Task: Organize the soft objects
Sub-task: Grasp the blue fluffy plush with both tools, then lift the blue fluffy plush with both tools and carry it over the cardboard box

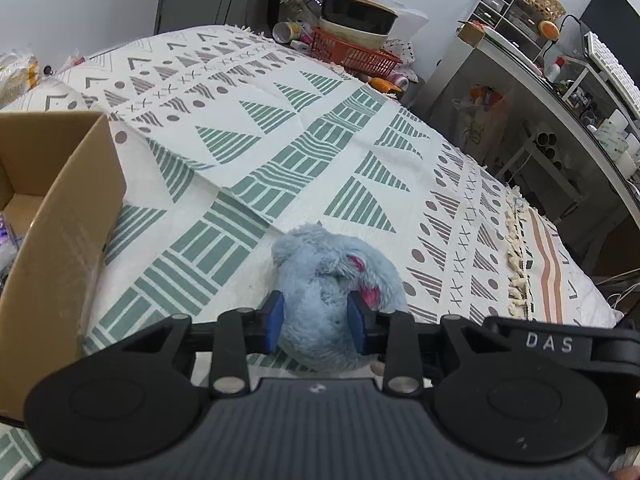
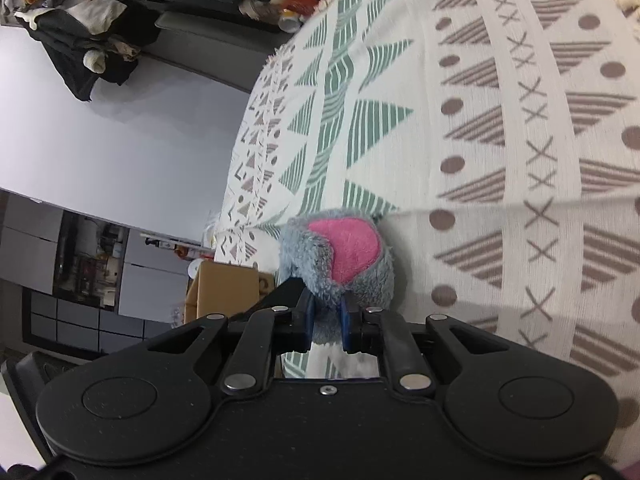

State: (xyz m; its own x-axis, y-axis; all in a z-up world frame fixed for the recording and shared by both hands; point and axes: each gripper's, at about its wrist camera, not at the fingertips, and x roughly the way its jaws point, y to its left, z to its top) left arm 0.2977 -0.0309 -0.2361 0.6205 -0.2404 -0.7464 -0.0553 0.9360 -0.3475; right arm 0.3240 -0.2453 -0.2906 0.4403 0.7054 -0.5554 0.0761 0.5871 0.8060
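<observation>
A fluffy light-blue plush toy (image 1: 332, 280) with pink patches lies on the patterned bedspread (image 1: 280, 140). My left gripper (image 1: 316, 320) is shut on the plush's body between its blue pads. In the right wrist view my right gripper (image 2: 326, 320) is shut on the same grey-blue plush (image 2: 340, 256), near its pink ear, close above the bedspread (image 2: 480, 120). An open cardboard box (image 1: 60, 220) stands to the left of the plush; it also shows in the right wrist view (image 2: 228, 284).
A red basket (image 1: 352, 52) with stacked bowls and bottles sits at the bed's far edge. A cluttered desk and shelves (image 1: 560, 80) stand to the right. Dark clothes (image 2: 92, 40) hang by the wall.
</observation>
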